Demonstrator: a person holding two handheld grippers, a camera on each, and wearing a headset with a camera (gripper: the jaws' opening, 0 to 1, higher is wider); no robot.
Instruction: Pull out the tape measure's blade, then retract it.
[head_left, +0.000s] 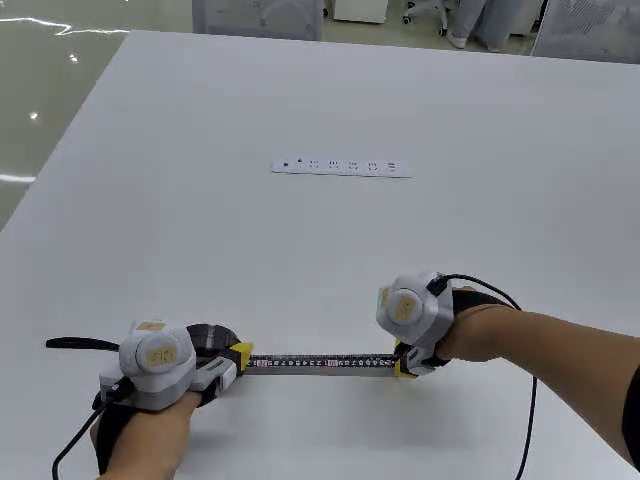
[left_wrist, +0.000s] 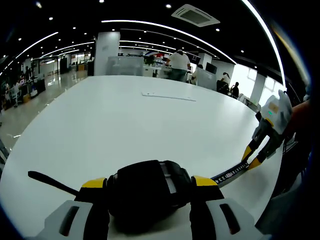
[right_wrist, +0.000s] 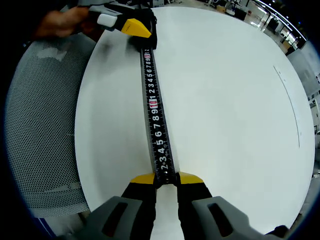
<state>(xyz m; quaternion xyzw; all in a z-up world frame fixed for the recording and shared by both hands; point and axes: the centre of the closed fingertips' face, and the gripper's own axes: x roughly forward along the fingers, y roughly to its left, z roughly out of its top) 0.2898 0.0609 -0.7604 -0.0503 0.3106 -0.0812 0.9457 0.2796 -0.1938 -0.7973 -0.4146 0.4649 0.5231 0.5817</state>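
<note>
Head view: nearer than the power strip (head_left: 342, 167), the left gripper (head_left: 228, 358) clamps the tape measure's case (head_left: 212, 338); the right gripper (head_left: 403, 368) pinches the extended blade (head_left: 320, 361). Left gripper view: jaws squeeze the case (anchoring it). Right gripper view: jaws closed on the blade's tip, holding it taut.

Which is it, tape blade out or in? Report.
Out. The blade stretches from the case in the left tool to the right tool, which pinches its tip.
</note>
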